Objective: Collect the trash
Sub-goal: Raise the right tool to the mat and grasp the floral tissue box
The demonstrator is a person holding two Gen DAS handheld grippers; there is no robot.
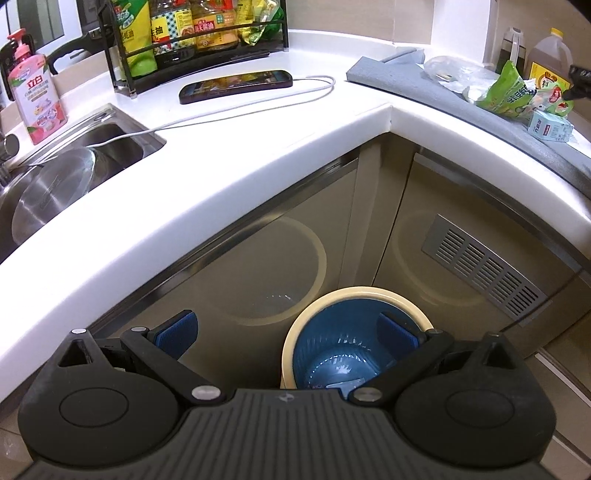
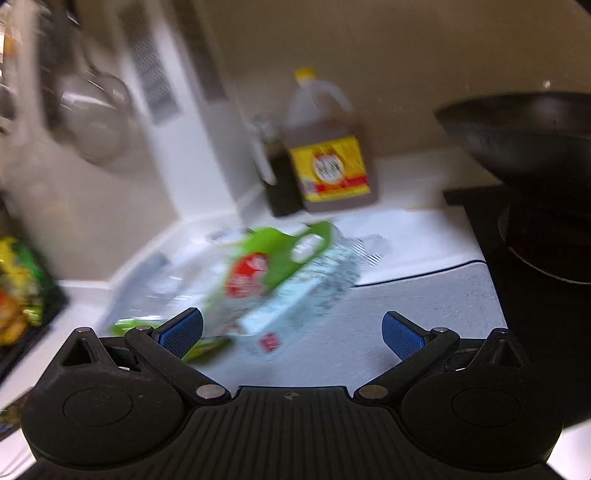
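A round bin with a cream rim and blue liner stands on the floor below the counter corner. My left gripper hangs open above it, holding nothing. Trash lies on a grey mat at the counter's right: a green wrapper, a pale blue carton and clear plastic. The right wrist view is blurred; the green wrapper and the pale carton lie just ahead of my open right gripper, nothing between its fingers. Its tip shows by the trash in the left wrist view.
A phone with a white cable lies on the white counter. A sauce rack stands behind it. A sink holds a steel pan, with pink soap beside. An oil jug and a black wok stand near the trash.
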